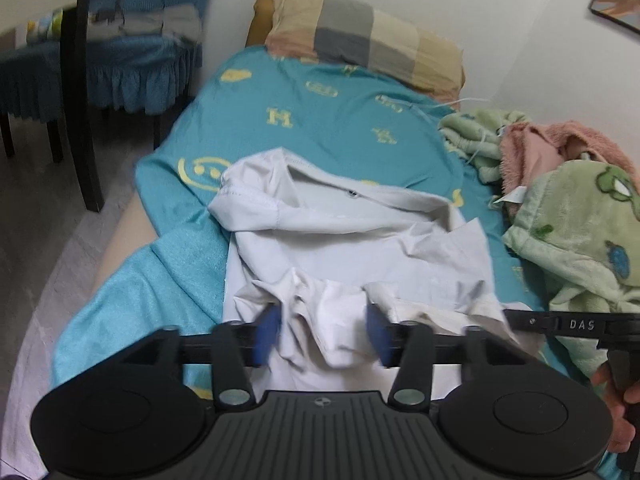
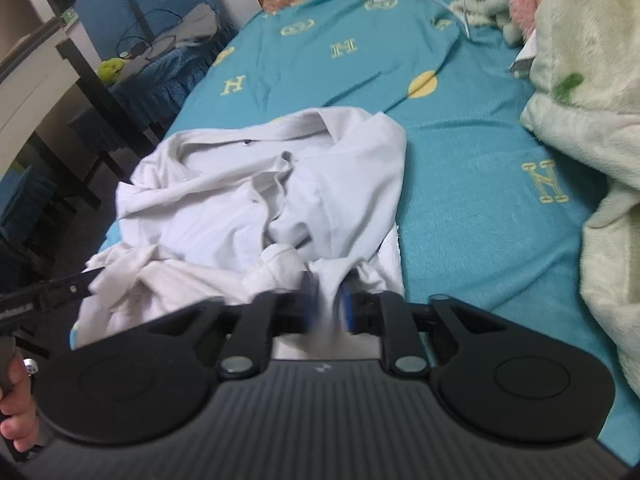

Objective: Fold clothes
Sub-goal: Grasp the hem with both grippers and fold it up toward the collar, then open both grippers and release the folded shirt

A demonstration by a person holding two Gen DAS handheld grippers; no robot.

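1. White shirt (image 1: 352, 252) lies crumpled on the bed (image 1: 320, 120), on the teal sheet near the bed's left edge. Collar end points away from me toward the pillow (image 1: 360, 36); hem end is bunched right at both tools.
2. Left tool (image 1: 324, 334): released, blue pads standing wide apart. A ridge of shirt fabric sits between them, but the pads don't press it.
3. Right tool (image 2: 328, 306): blurred. Pads sit close together with a strip of white cloth running between them. I can't tell if they pinch it or have let go.
4. Key relation: the shirt's long axis runs straight ahead from both tools, near hem to far collar. Both tools sit side by side on the near edge, left on the left part of the hem, right on the right part.
5. Neither hand is clearly nearer; they're level with each other. The right tool's tip shows at the right edge of the left view, just beside the cloth.
6. My guess: the shirt needs spreading flat first, so the pull goes sideways along the hem.
7. Green blanket (image 2: 580, 80) is piled to the right, well apart from the shirt.
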